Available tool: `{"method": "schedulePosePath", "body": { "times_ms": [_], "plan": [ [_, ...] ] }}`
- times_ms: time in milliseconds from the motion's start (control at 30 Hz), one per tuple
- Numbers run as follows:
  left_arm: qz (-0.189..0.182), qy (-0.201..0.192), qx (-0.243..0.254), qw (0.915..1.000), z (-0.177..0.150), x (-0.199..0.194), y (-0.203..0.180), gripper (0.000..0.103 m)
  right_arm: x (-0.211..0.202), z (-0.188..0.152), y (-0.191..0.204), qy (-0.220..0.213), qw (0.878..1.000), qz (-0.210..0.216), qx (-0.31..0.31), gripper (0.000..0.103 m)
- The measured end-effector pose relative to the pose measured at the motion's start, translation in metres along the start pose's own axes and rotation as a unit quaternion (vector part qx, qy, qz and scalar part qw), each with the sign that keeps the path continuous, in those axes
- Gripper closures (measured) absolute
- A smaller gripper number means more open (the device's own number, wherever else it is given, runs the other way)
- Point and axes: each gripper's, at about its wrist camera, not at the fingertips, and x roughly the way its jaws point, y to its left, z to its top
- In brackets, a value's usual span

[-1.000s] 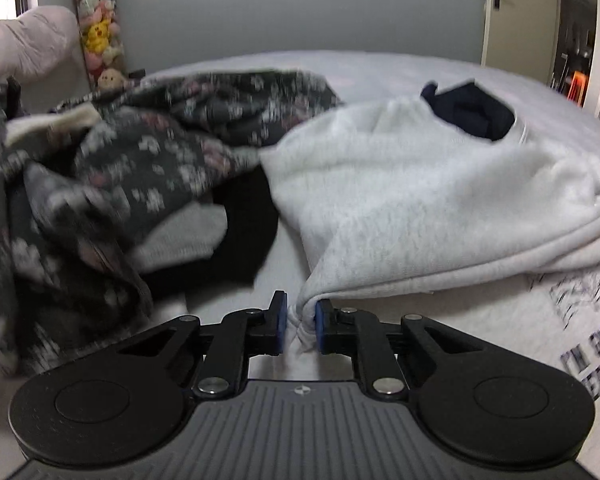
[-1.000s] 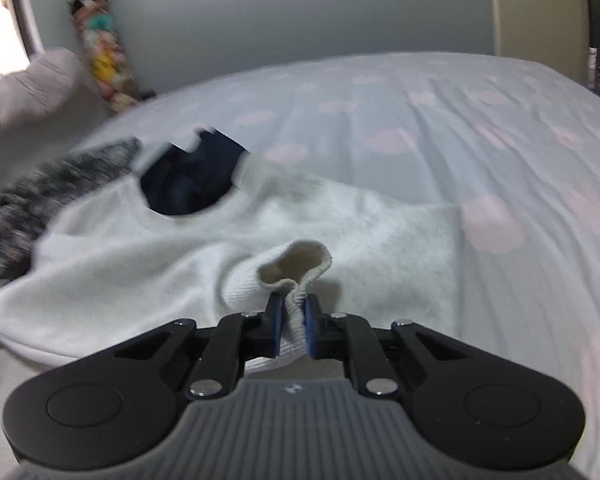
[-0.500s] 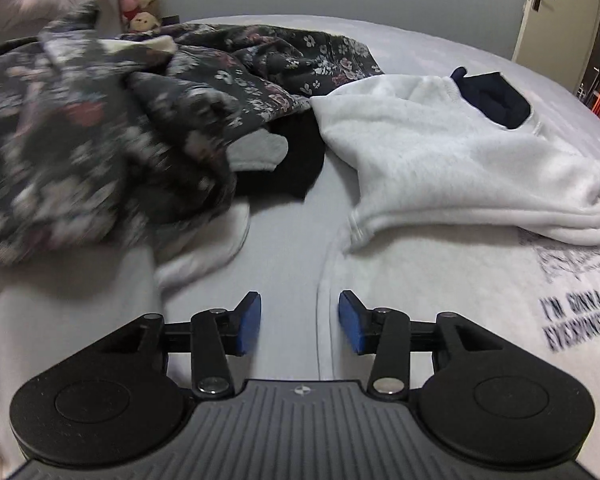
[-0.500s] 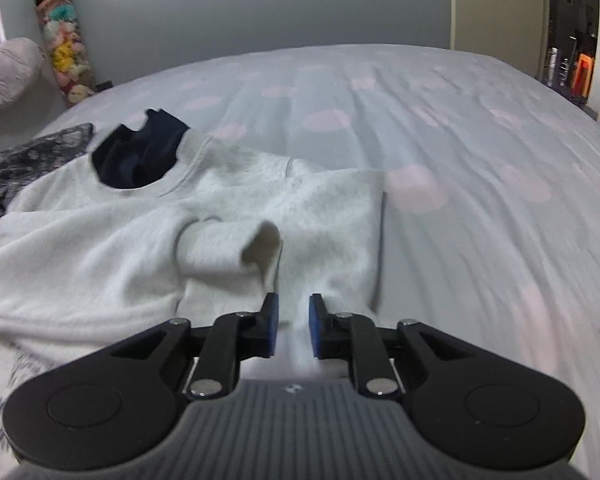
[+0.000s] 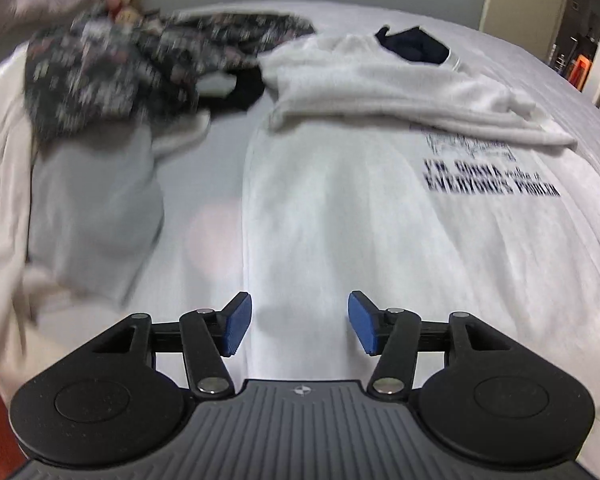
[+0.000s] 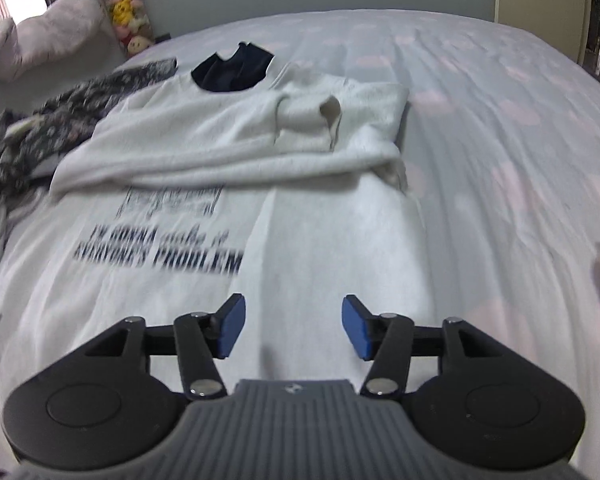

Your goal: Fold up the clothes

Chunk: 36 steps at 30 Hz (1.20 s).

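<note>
Both grippers, left gripper [image 5: 298, 322] and right gripper [image 6: 290, 326], hover with fingers spread wide and empty above the white sweatshirt [image 5: 380, 208]; only the right view shows its folded cuff [image 6: 328, 110], only the left the grey garment [image 5: 96, 208] toward the bed's [image 6: 500, 120] left edge.

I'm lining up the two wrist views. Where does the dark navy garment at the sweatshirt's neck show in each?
Left wrist: navy garment upper right, behind the white sweatshirt.
Right wrist: navy garment upper left of centre.
Shared landmark: the printed black lettering on the sweatshirt.
</note>
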Motion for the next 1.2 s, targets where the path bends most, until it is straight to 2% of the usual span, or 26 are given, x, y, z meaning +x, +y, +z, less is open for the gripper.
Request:
{"method": "schedulePosePath", "body": {
  "times_ms": [33,200,367,467,567,733,833,933,1100,1200],
  "plan": [
    [-0.001,0.010,-0.008,0.9999,-0.005,0.000,0.001,0.051,-0.005,-0.005,0.001,0.004,1.000,-0.007,-0.003,0.035],
    [0.008,0.052,-0.024,0.9983,-0.024,-0.001,0.003,0.044,-0.020,-0.027,0.000,0.018,0.999,-0.032,-0.006,0.034],
    [-0.005,0.059,-0.045,0.9972,-0.031,-0.011,0.009,0.042,-0.028,-0.031,0.004,0.043,0.997,-0.058,-0.026,0.030],
    [-0.016,0.061,-0.033,0.9974,-0.037,-0.015,0.005,0.042,-0.036,-0.042,0.012,0.048,0.996,-0.046,-0.057,0.030],
    [-0.028,0.064,-0.019,0.9974,-0.042,-0.020,-0.002,0.042,-0.046,-0.053,0.025,0.035,0.994,-0.041,-0.096,0.030],
    [-0.033,0.060,0.031,0.9972,-0.050,-0.033,-0.018,0.041,-0.071,-0.069,0.051,-0.001,0.987,-0.011,-0.162,0.030],
    [-0.034,0.058,0.059,0.9960,-0.054,-0.041,-0.027,0.041,-0.082,-0.082,0.068,-0.006,0.981,0.022,-0.190,0.030],
    [-0.032,0.060,0.094,0.9932,-0.059,-0.050,-0.038,0.041,-0.089,-0.097,0.080,-0.017,0.976,0.016,-0.219,0.030],
    [-0.029,0.065,0.183,0.9805,-0.069,-0.064,-0.056,0.041,-0.097,-0.103,0.084,-0.040,0.974,0.009,-0.224,0.026],
    [-0.045,0.069,0.212,0.9737,-0.075,-0.069,-0.054,0.041,-0.095,-0.103,0.081,-0.044,0.975,0.006,-0.218,0.026]
  ]
}}
